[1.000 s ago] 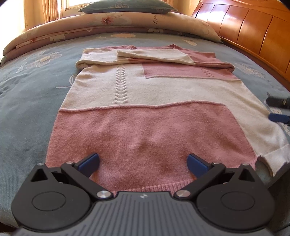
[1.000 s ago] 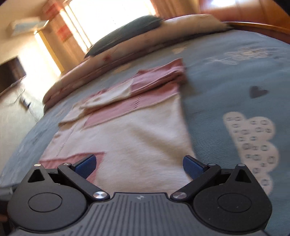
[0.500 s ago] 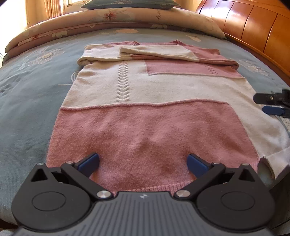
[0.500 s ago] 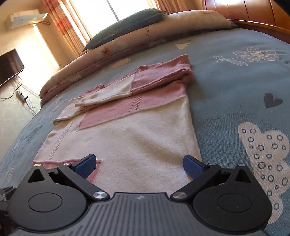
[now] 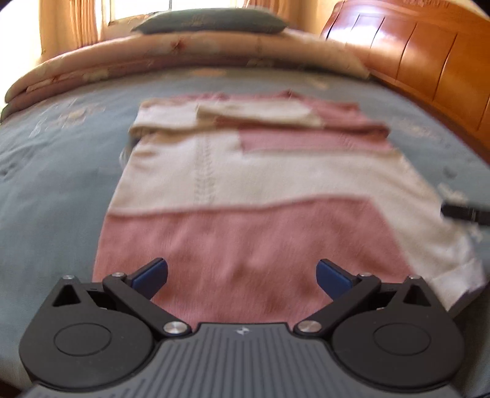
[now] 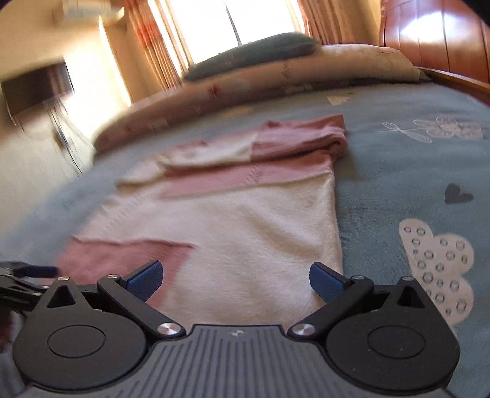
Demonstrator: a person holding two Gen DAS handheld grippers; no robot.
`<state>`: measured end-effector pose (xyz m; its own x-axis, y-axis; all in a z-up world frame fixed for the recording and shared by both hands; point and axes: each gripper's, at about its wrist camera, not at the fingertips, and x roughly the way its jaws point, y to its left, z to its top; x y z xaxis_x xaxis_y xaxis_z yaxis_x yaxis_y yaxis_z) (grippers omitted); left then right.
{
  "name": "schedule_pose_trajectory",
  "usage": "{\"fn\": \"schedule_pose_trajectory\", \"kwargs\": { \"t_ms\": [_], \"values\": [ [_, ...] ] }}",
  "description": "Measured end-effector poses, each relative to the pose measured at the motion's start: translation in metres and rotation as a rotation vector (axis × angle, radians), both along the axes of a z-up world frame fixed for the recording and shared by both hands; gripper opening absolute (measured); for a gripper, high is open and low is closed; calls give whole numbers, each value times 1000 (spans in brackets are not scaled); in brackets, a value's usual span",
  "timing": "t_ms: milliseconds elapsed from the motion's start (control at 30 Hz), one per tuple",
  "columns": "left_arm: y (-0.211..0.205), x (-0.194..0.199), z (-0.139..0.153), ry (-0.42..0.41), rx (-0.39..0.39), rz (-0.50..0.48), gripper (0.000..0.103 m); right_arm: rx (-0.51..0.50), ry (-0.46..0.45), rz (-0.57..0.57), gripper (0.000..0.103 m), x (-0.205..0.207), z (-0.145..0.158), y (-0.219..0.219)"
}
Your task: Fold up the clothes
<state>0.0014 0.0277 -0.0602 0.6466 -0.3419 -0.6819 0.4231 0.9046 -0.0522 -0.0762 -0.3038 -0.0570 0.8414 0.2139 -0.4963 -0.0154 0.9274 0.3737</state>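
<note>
A pink and cream knit sweater (image 5: 251, 189) lies flat on the blue bedspread, its sleeves folded across the far end. My left gripper (image 5: 242, 277) is open over the pink hem at the near end, with nothing between its blue fingertips. My right gripper (image 6: 235, 280) is open over the cream near right corner of the sweater (image 6: 245, 220), holding nothing. The right gripper's dark finger shows at the right edge of the left wrist view (image 5: 465, 211). The left gripper shows at the left edge of the right wrist view (image 6: 21, 275).
The blue bedspread (image 5: 55, 171) has flower, heart and cloud prints. A rolled floral quilt (image 5: 183, 58) and a dark pillow (image 5: 211, 24) lie at the far end. A wooden headboard (image 5: 428, 61) runs along the right. A dark screen (image 6: 36, 88) stands beside the curtains.
Both views have tilted up and blurred with motion. In the left wrist view the right gripper's finger has slid further right, toward the frame's edge. Both grippers stay open.
</note>
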Motion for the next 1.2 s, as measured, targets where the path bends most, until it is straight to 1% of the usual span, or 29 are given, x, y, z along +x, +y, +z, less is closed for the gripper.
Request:
{"fn": "schedule_pose_trajectory", "kwargs": {
  "t_ms": [100, 200, 267, 300, 367, 433, 500, 533, 633, 700, 767, 933, 1067, 1100, 1200],
  "values": [
    [1, 25, 22, -10, -68, -22, 102, 35, -15, -33, 103, -5, -3, -3],
    [1, 62, 40, -25, -105, -15, 102, 37, -47, -46, 103, -5, -2, -1],
    [1, 92, 48, -15, -139, -5, 102, 20, -36, -52, 103, -2, -5, 2],
    [2, 109, 51, 4, -177, 1, 102, 11, -28, -55, 103, 0, -7, 3],
    [4, 142, 51, 49, -252, 24, 102, -8, 3, -53, 103, 6, -13, 6],
    [6, 174, 44, 95, -314, 64, 102, -31, 4, -48, 103, 8, -14, 9],
    [8, 202, 31, 145, -357, 106, 102, -51, 7, -39, 103, 10, -15, 12],
    [10, 212, 23, 165, -368, 131, 102, -57, 7, -36, 103, 10, -15, 12],
    [18, 235, 0, 211, -388, 205, 101, -64, 7, -31, 103, 12, -16, 12],
    [25, 244, -10, 223, -404, 233, 101, -65, 6, -28, 103, 12, -16, 12],
    [30, 246, -16, 222, -413, 241, 101, -73, 6, -25, 103, 12, -16, 13],
    [32, 242, -9, 202, -363, 232, 100, -126, 9, -15, 103, 13, -17, 20],
    [25, 244, 1, 191, -415, 175, 101, -161, 9, -11, 103, 13, -18, 24],
    [22, 248, -1, 195, -403, 177, 101, -169, 10, -10, 103, 13, -18, 25],
    [17, 261, -12, 193, -318, 223, 100, -190, 14, -6, 103, 14, -18, 27]
  ]
}}
